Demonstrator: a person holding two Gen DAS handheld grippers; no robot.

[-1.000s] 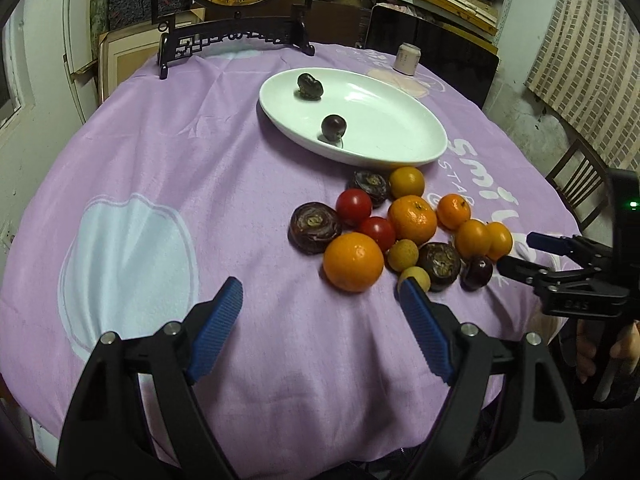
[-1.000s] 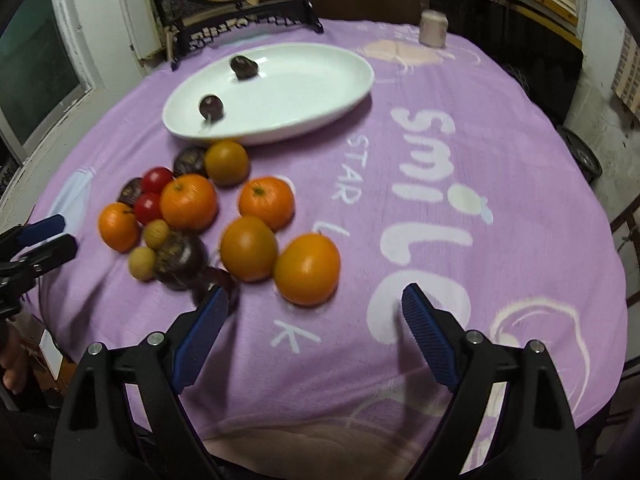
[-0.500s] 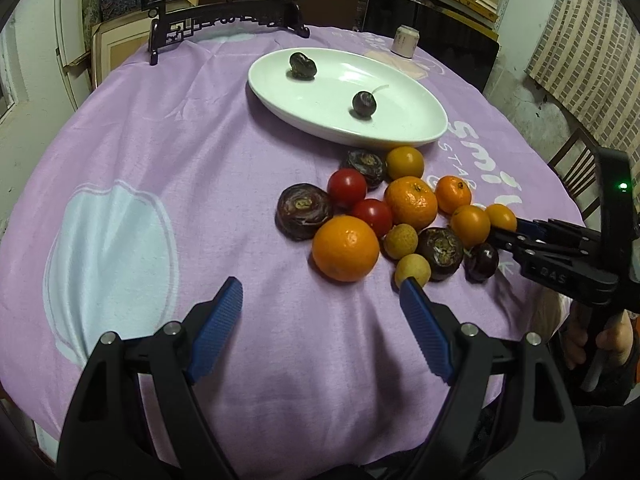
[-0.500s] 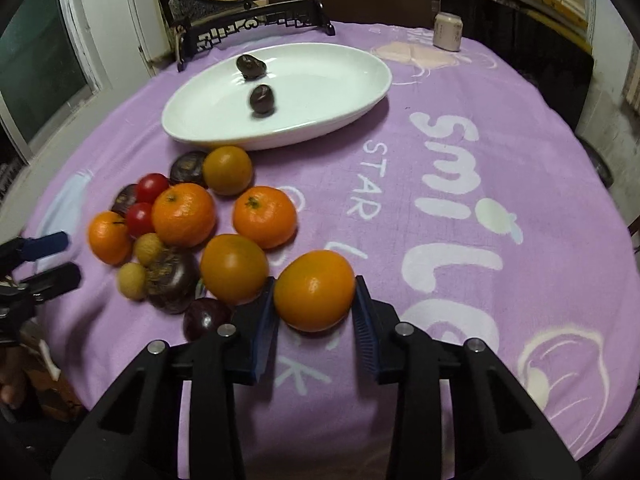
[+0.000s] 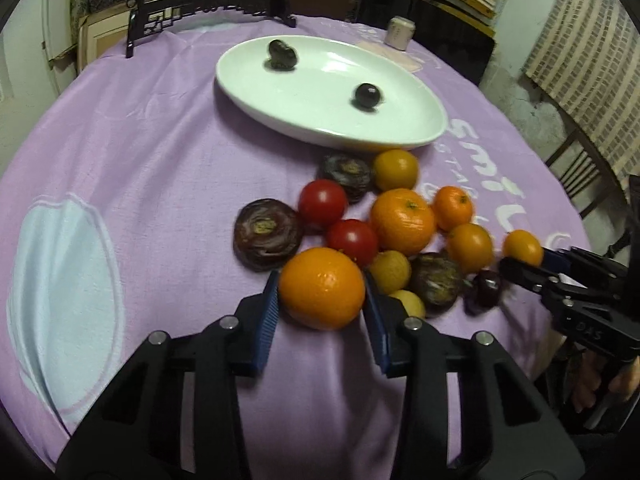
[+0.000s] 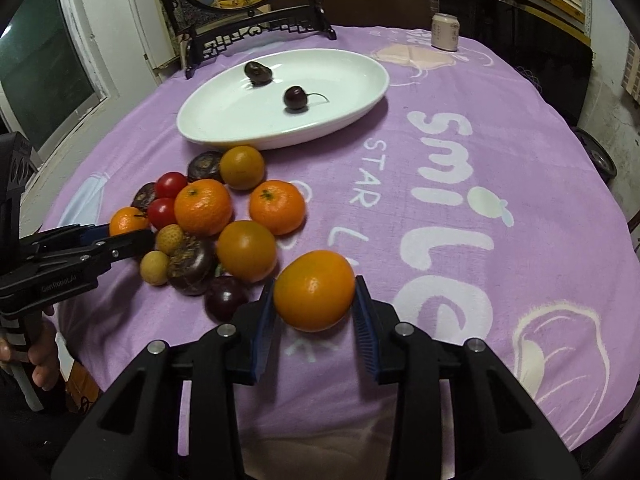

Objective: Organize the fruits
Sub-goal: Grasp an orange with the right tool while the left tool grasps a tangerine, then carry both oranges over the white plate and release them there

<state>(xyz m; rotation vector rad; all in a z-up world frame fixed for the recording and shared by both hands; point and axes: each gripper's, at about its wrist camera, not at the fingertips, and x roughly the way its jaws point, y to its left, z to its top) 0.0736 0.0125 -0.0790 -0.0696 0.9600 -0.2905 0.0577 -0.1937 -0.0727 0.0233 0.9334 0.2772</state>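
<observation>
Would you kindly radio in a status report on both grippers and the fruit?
Left gripper closing on big orange. Right gripper shut on another orange. White dish holds two dark fruits. Path to dish clear.

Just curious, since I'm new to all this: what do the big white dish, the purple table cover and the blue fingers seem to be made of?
White dish: likely glazed ceramic; smooth, glossy with soft reflections. Purple table cover: soft fabric, probably fleece or towelling; matte, slightly fuzzy, printed letters. Blue fingers: rubber or plastic pads, fine ridges visible, on black, likely plastic, arms.
</observation>
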